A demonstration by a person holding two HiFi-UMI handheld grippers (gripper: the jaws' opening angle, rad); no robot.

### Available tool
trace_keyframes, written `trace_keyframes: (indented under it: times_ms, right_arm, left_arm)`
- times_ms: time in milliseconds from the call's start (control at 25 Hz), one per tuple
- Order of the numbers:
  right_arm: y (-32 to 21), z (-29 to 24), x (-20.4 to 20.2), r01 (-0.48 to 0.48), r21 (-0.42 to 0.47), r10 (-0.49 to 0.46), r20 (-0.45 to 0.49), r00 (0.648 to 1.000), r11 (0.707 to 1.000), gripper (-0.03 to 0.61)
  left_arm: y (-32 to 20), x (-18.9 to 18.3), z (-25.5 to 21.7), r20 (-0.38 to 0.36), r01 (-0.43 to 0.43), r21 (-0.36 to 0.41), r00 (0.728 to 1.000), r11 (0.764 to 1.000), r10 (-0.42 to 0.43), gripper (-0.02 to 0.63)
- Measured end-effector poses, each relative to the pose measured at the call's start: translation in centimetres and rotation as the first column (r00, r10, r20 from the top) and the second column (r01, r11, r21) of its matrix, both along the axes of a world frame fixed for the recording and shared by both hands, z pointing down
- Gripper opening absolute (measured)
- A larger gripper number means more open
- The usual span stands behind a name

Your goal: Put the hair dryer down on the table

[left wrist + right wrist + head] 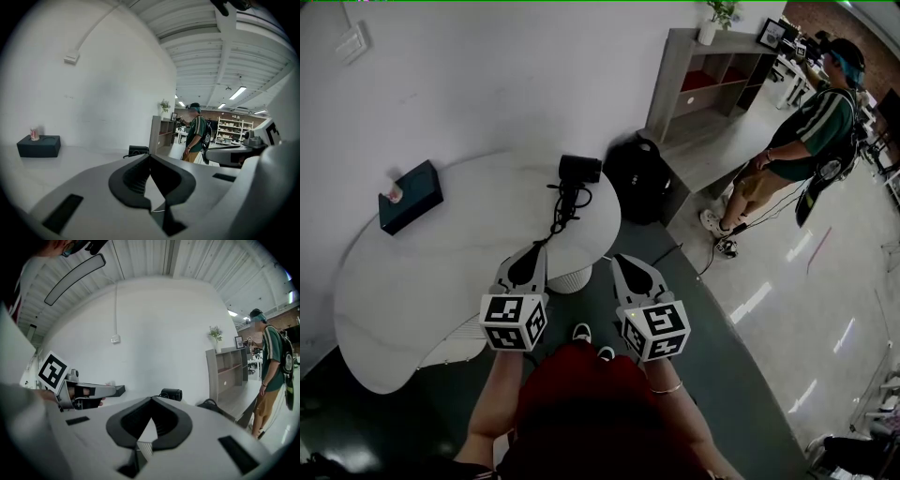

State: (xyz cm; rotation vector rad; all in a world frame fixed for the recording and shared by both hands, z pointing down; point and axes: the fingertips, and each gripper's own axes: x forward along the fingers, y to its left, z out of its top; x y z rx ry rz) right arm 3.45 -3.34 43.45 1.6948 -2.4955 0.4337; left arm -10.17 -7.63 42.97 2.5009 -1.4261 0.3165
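Left tongs (pixel 539 247), right tongs (pixel 617 259) (2, closed): hair dryer (pixel 577 172) on table (pixel 441 272), ahead.

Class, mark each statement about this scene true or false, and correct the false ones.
1. The hair dryer lies on the white table. True.
2. The left gripper holds the hair dryer. False: its jaws are shut on nothing.
3. The right gripper is wide open. False: it is shut and empty.
4. A dark box sits on the table. True.
5. The black backpack sits on the table. False: it is on the floor.
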Motion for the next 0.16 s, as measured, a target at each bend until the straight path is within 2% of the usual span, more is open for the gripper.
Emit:
trace_keyframes:
  times_ms: [160]
  right_arm:
    - [0.59,-0.41,0.94,-0.003,0.024,0.003,-0.009,1.0,1.0,0.015]
  left_arm:
    - [0.47,0.57,-0.24,-0.017,0.016,0.009,1.0,1.0,-0.015,0.025]
